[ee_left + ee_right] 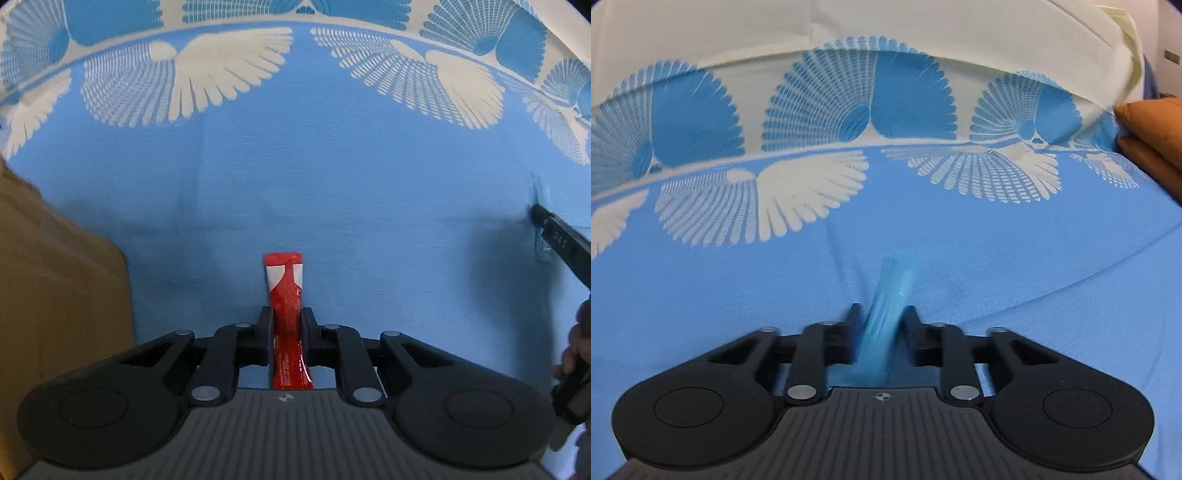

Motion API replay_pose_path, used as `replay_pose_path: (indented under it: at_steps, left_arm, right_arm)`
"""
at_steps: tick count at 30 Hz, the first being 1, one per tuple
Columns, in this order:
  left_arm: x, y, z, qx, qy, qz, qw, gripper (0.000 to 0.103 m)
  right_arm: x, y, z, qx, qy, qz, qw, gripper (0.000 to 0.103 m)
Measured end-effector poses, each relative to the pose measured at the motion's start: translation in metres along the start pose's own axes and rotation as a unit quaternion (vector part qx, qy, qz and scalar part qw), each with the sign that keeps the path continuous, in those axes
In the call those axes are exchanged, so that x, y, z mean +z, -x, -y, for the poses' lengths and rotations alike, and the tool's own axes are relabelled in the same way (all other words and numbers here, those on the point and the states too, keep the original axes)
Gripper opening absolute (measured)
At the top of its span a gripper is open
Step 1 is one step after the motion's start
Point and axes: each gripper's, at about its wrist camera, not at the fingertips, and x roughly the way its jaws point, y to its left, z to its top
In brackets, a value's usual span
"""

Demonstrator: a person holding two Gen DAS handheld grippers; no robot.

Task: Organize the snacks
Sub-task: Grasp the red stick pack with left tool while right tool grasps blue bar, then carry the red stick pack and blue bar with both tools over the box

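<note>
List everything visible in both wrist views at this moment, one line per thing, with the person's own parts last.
red snack stick: 1, red and white, clamped in the left gripper, pointing forward.
blue snack stick: 1, light blue, blurred, clamped in the right gripper.
cardboard box: 1, brown, left edge of left view.
patterned cloth: 1, blue with cream fan motifs, beneath everything.
orange cushion: 1, orange, far right of right view.
left gripper: 1, black, shut.
right gripper: 1, black, shut.
hand: 1, right edge of left view.
</note>
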Motion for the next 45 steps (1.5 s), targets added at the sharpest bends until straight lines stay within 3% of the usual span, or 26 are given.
replay_pose_path:
  at_steps: [4, 7, 15, 24, 34, 40, 45]
  left_arm:
    - [-0.016, 0.027, 0.003, -0.012, -0.022, 0.018, 0.9995, 0.015]
    - [-0.035, 0.064, 0.006, -0.03, -0.042, 0.035, 0.998, 0.015]
    - [-0.109, 0.177, 0.004, -0.038, -0.082, 0.088, 0.992, 0.015]
    - [-0.209, 0.275, -0.059, -0.004, -0.064, 0.125, 0.9901, 0.015]
    - [-0.329, 0.325, -0.159, 0.047, -0.002, 0.139, 0.9892, 0.015]
    - [-0.379, 0.332, -0.188, 0.054, 0.026, 0.144, 0.9877, 0.015]
    - [-0.395, 0.341, -0.194, 0.042, 0.033, 0.162, 0.9853, 0.015]
  right_arm:
    - [0.0, 0.018, 0.011, 0.014, -0.032, -0.031, 0.999, 0.016]
    - [-0.007, 0.053, 0.015, 0.026, -0.048, -0.038, 0.998, 0.016]
    - [-0.03, 0.203, 0.016, 0.066, -0.067, -0.019, 0.995, 0.016]
    - [-0.062, 0.369, -0.018, 0.135, -0.025, 0.017, 0.99, 0.016]
    - [-0.122, 0.491, -0.094, 0.242, 0.07, 0.003, 0.968, 0.016]
    - [-0.144, 0.529, -0.124, 0.258, 0.12, 0.001, 0.959, 0.016]
    - [-0.151, 0.551, -0.132, 0.254, 0.141, 0.018, 0.957, 0.016]
